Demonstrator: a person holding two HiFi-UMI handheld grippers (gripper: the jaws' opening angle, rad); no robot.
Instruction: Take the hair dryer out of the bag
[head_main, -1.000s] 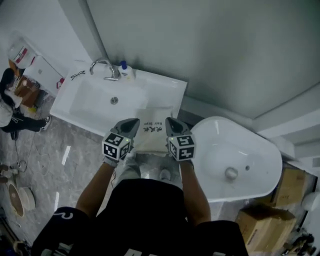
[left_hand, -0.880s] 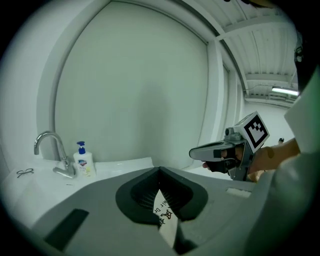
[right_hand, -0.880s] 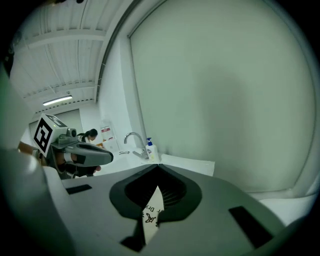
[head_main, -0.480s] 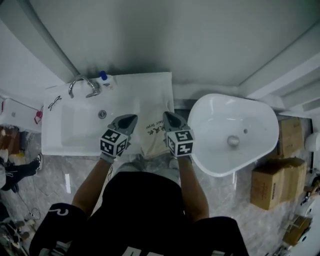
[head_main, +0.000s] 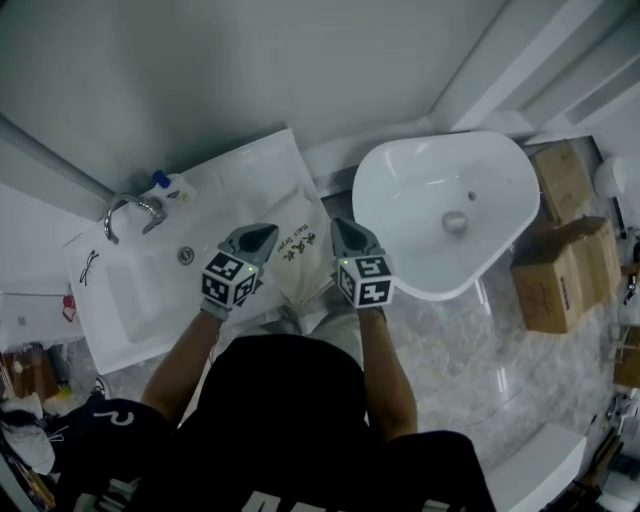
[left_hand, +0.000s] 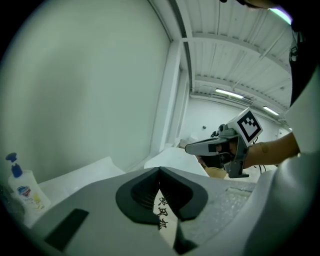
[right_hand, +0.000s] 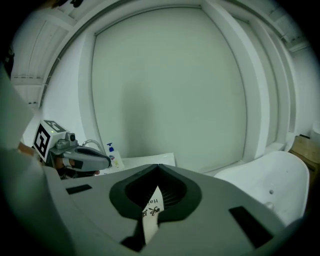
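A white cloth bag (head_main: 295, 250) with black print lies on the right end of the white sink counter (head_main: 120, 310). The hair dryer itself does not show. My left gripper (head_main: 262, 233) hovers at the bag's left edge and my right gripper (head_main: 340, 228) at its right edge, both shut with nothing in them. In the left gripper view the jaws (left_hand: 160, 169) meet at the tips, and a strip of the printed bag (left_hand: 162, 217) shows through the slot behind them. The right gripper view shows the same: shut jaws (right_hand: 159, 165) over a sliver of bag (right_hand: 151, 210).
A chrome faucet (head_main: 130, 208) and a soap pump bottle (head_main: 170, 187) stand at the back of the sink. A large white tub (head_main: 440, 210) sits right of the counter, and cardboard boxes (head_main: 560, 270) stand beyond it. A pale wall rises close behind.
The head view has swung, so the sink slid left and tilted while the tub rose to the upper right. Both grippers stayed shut on either side of the bag.
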